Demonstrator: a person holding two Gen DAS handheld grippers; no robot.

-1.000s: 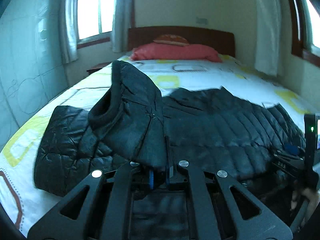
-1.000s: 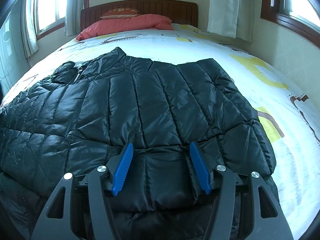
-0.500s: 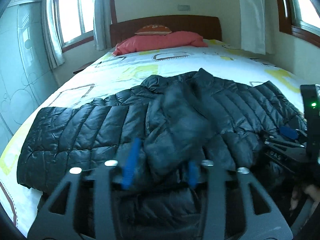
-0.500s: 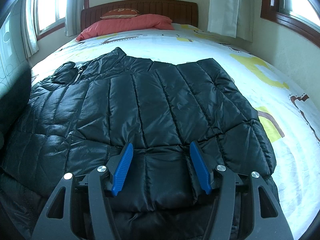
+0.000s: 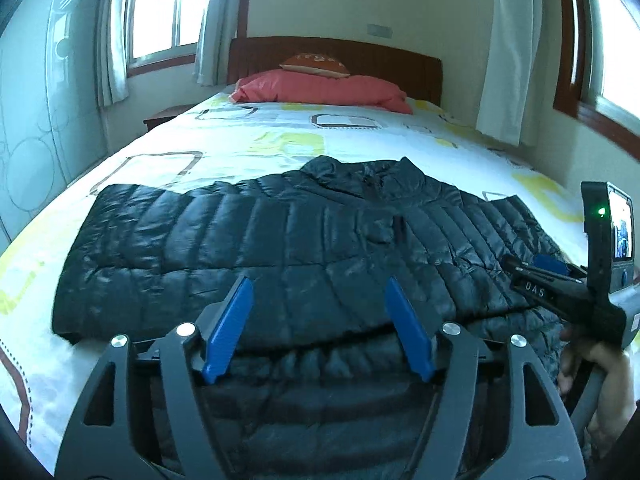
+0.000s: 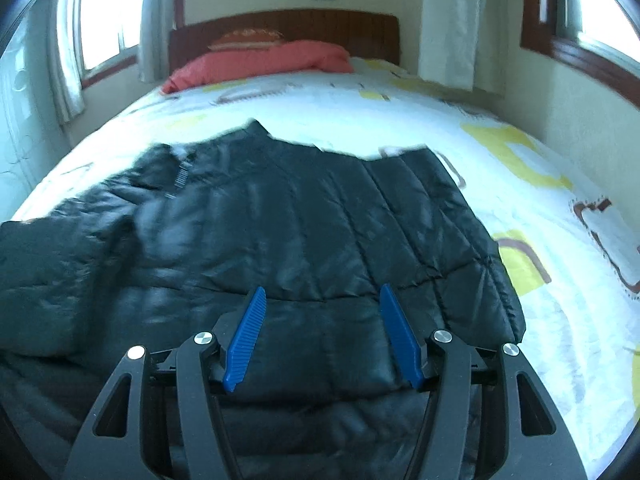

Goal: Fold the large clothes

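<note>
A black quilted puffer jacket (image 5: 304,248) lies spread across the near end of the bed, collar toward the headboard. It also shows in the right wrist view (image 6: 304,240), with its zipper at the left. My left gripper (image 5: 318,284) is open and empty, low over the jacket's near hem. My right gripper (image 6: 322,294) is open and empty, also just above the near hem. The right gripper also shows at the right edge of the left wrist view (image 5: 552,266), held by a hand.
The bed (image 5: 256,140) has a white sheet with yellow and brown squares. Red pillows (image 5: 320,90) lie against a dark wooden headboard (image 5: 360,56). Windows with curtains (image 5: 508,52) flank the bed. A wardrobe (image 5: 36,112) stands at the left.
My left gripper opened and let go of the lifted jacket part, which dropped flat onto the jacket. The left gripper drew back toward the near hem. The right gripper shifted slightly.
</note>
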